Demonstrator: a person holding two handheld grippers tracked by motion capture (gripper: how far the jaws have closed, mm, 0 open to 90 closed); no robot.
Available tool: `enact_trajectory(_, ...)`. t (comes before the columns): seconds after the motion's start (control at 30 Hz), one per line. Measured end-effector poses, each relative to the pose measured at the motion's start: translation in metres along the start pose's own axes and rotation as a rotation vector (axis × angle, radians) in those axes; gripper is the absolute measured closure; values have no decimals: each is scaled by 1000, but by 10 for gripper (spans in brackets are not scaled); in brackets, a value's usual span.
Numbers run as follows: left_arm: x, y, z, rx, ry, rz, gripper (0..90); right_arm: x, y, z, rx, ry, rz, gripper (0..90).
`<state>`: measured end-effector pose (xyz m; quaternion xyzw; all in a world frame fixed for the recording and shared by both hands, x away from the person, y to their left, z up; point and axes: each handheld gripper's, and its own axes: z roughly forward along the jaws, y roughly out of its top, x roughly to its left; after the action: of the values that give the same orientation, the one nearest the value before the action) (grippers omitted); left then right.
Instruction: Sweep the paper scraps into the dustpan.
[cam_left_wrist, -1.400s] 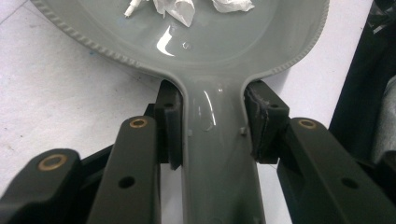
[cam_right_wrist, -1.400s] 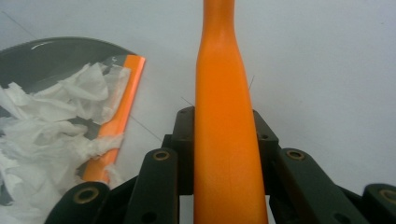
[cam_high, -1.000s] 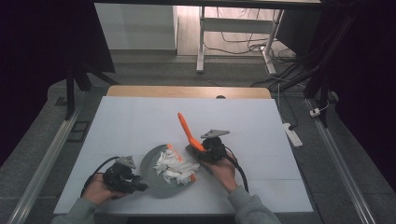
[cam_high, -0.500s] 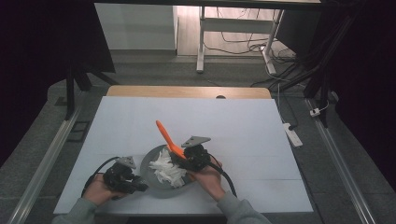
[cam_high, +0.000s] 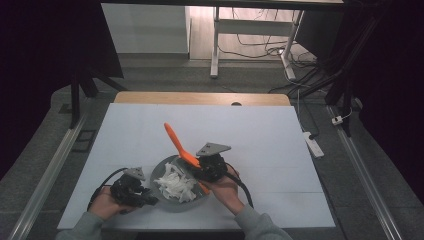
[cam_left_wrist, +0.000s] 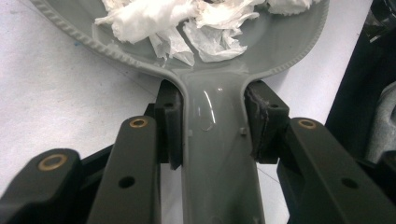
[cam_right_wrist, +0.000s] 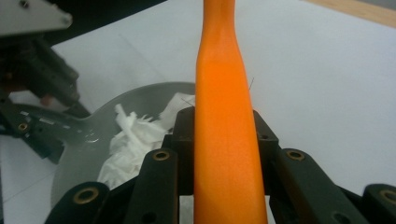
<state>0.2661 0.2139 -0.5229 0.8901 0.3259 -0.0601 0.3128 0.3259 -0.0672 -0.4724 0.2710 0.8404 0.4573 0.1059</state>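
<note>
Table (cam_high: 260, 130) beyond dustpan (cam_high: 172, 202) free.

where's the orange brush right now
In the high view, the orange brush is clamped in the right gripper, slanting up over the grey dustpan's right rim.

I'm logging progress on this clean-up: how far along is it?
Done: torn white paper scraps lie piled in the grey dustpan. In hand: the left gripper clamps the dustpan's handle, and the right gripper grips the orange brush, held over the pan. Left: none of the paper is emptied out yet.
</note>
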Motion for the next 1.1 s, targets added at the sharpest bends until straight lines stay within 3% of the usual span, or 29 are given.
enact_trajectory(0.27, 1, -1, 0, -7, -2, 2, 616, -22, 0, -14, -28, -50, 44, 706)
enact_trajectory(0.4, 1, -1, 1, -8, -3, 2, 616, -29, -3, -14, -16, -64, 67, 706)
enact_trajectory(0.5, 1, -1, 1, -8, -1, 3, 616, -32, -6, -9, 13, -91, 58, 706)
enact_trajectory(0.57, 1, -1, 1, -7, -1, 2, 616, -38, -11, -5, 44, -144, 41, 706)
enact_trajectory(0.67, 1, -1, 1, -6, -2, 2, 616, -48, -20, 2, 97, -200, 64, 706)
enact_trajectory(0.77, 0, -1, 2, -6, -3, 1, 616, -55, -28, 6, 130, -220, 95, 706)
enact_trajectory(0.9, 0, 0, 2, -8, -2, -1, 616, -47, -26, 8, 131, -193, 110, 706)
enact_trajectory(1.1, -3, 1, 4, -7, 4, 1, 616, -15, -22, 20, 154, -122, 94, 706)
